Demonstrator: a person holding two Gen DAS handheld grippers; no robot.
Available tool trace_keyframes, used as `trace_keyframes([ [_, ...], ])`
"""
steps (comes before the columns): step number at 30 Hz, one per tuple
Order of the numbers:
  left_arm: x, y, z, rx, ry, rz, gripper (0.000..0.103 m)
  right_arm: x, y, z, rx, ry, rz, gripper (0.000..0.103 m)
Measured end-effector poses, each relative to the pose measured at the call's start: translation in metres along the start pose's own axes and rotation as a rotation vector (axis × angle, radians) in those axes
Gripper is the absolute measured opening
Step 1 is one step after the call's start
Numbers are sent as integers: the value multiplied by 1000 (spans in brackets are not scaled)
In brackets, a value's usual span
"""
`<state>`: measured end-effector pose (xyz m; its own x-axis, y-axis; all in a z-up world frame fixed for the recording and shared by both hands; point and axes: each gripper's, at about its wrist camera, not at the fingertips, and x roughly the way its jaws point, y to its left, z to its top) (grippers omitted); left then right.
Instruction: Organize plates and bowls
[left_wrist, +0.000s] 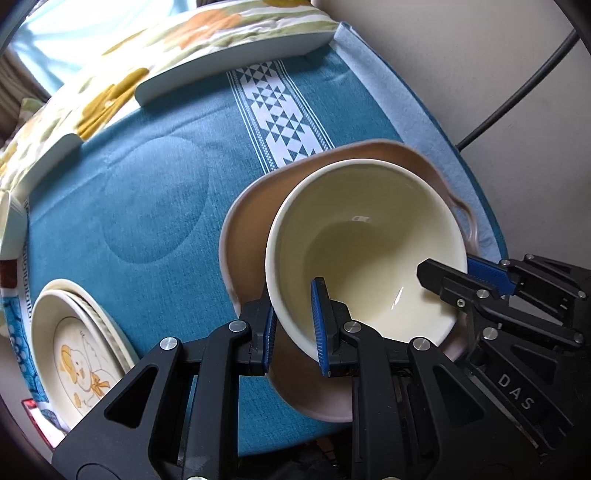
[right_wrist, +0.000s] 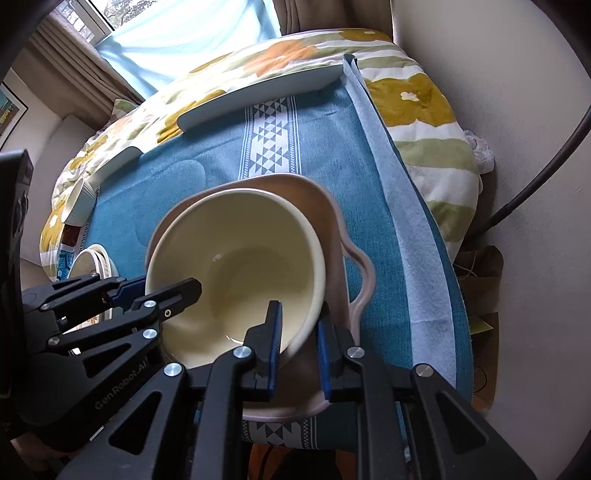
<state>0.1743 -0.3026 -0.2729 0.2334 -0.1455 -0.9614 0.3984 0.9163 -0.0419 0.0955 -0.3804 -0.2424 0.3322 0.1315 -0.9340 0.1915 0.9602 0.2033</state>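
The cream bowl (left_wrist: 364, 251) is sitting inside the pink handled dish (left_wrist: 243, 229) on the teal cloth (left_wrist: 155, 192), near the cloth's pale right border. The left gripper (left_wrist: 293, 325) is grasping the bowl's near-left rim, wall between its jaws; the right gripper (right_wrist: 297, 341) is clenching the near-right rim the same way. Open cloth is stretching away to the left and ahead. A stack of duck plates (left_wrist: 74, 347) is lying at the left edge, well apart.
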Motion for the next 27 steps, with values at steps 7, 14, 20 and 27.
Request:
trace_keyframes([
  [7, 5, -4, 0, 31, -1, 29, 15, 2, 2, 0, -21, 9, -23, 16],
  [14, 5, -6, 0, 48, -6, 55, 16, 1, 2, 1, -8, 9, -12, 16],
  [20, -1, -10, 1, 74, -30, 129, 16, 0, 2, 1, -11, 5, -12, 16],
  [27, -12, -7, 3, 81, -63, 127, 16, -6, 3, 2, -14, -5, -24, 16],
])
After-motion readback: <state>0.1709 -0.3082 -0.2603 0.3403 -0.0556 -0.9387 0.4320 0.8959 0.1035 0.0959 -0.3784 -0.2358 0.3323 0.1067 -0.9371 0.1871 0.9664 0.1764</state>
